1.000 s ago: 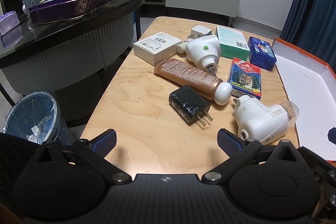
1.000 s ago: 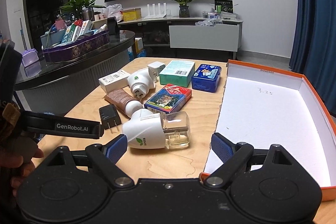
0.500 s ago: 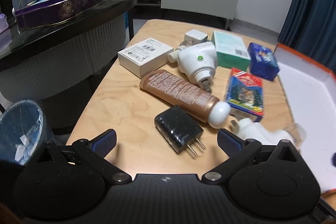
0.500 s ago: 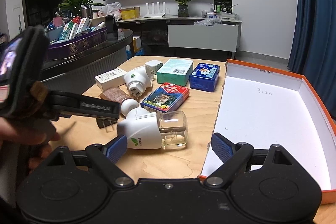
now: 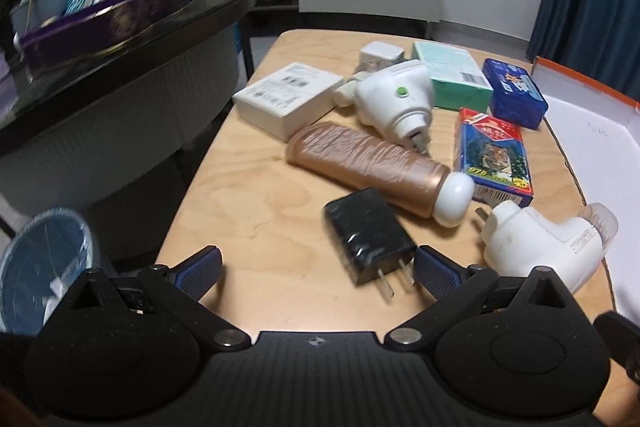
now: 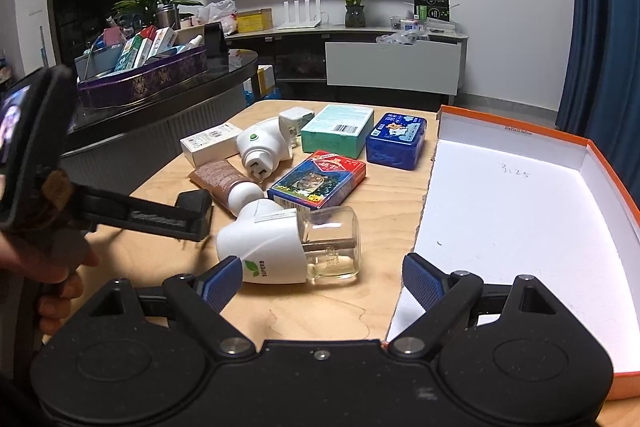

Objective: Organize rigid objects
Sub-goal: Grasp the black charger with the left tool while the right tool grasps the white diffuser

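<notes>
The white plug-in vaporizer with a clear glass bottle [image 6: 280,247] carries a green leaf mark and the word "SUPERB" on its side. Handwritten "3.25" stands on the white inner floor of the orange-rimmed open box [image 6: 514,171]. Print on the other boxes is too small to read.

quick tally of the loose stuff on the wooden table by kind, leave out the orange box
White plug-in vaporizers: 2, one with a green button, one with a clear glass bottle
Plug adapters: 2, black two-prong charger, small white cube
Cardboard boxes: 3, white, teal, red-and-blue tiger print
Blue tin: 1
Brown tube with white cap: 1
Total: 9
</notes>
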The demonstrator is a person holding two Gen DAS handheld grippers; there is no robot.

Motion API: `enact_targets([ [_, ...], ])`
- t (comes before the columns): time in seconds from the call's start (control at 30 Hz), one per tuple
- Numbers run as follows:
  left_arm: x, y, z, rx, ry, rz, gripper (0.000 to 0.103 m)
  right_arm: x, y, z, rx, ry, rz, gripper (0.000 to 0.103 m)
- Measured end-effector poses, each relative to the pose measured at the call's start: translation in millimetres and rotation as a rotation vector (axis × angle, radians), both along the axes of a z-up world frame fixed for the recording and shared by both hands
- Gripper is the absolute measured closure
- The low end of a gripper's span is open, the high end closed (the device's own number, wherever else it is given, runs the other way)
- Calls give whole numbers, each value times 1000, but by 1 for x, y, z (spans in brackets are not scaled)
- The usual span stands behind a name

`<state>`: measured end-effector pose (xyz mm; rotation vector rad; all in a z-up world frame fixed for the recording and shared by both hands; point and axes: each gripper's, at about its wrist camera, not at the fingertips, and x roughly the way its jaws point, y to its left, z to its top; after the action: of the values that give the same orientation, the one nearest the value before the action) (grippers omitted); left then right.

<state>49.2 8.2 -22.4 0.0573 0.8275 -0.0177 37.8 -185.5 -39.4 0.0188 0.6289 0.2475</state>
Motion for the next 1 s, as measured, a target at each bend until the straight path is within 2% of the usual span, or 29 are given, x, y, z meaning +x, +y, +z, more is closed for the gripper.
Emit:
enact_targets([
  [0.17,10,-4,-2,-38,-38,8,0,2,-2,-2,4,5,-7,1],
  [0.27,12,-2,-4,-20,-62,1,10,5,-2,-2,9,12,-12,1],
  [0.37,6,0,-4,-8,-86,-17,31,6,-2,-2,6,6,-12,1],
  [0.43,4,1,-1,-15,-97,-24,62,7,-1,-3,6,9,-11,1],
  [0.47,4,3,0,-25,-97,-24,67,8,-1,-3,8,10,-8,1],
  [0.63,-3,8,2,-76,-97,-26,67,11,5,-4,-5,2,20,1],
  [1.0,-16,18,11,-124,-129,-26,67,38,31,-11,-89,-39,142,0],
])
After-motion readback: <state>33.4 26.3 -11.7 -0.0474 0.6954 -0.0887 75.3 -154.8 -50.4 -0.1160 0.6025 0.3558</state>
